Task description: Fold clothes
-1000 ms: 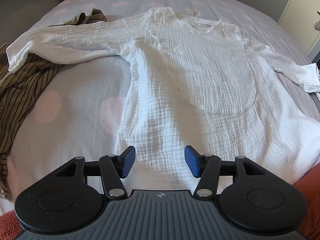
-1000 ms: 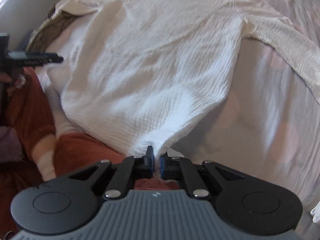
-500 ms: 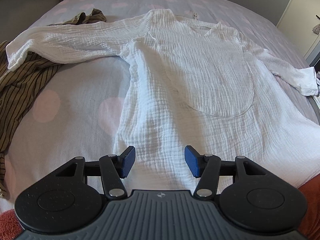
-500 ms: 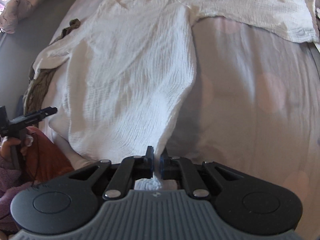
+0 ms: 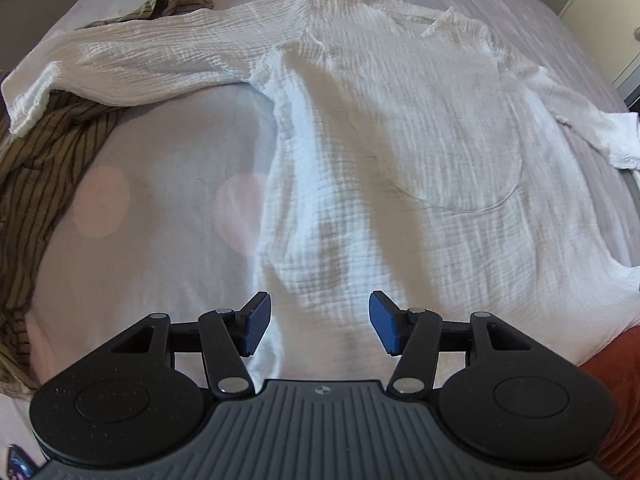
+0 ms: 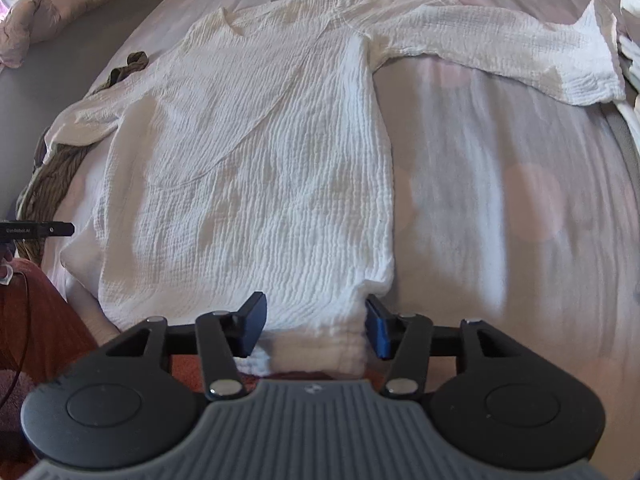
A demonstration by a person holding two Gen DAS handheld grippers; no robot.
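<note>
Shirt point(image 5: 400, 152) flat on bed point(image 6: 500, 208); only right view shows pillow point(image 6: 60, 4).

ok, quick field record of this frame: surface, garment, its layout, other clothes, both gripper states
surface: bed, grey sheet with pale pink dots
garment: white crinkled shirt, long sleeves
layout: spread flat, both sleeves out to the sides, neckline away from the grippers
other clothes: brown striped garment, partly under the shirt's sleeve
left gripper: open, over the hem, holding nothing
right gripper: open, hem corner lies between its fingers, not clamped
</note>
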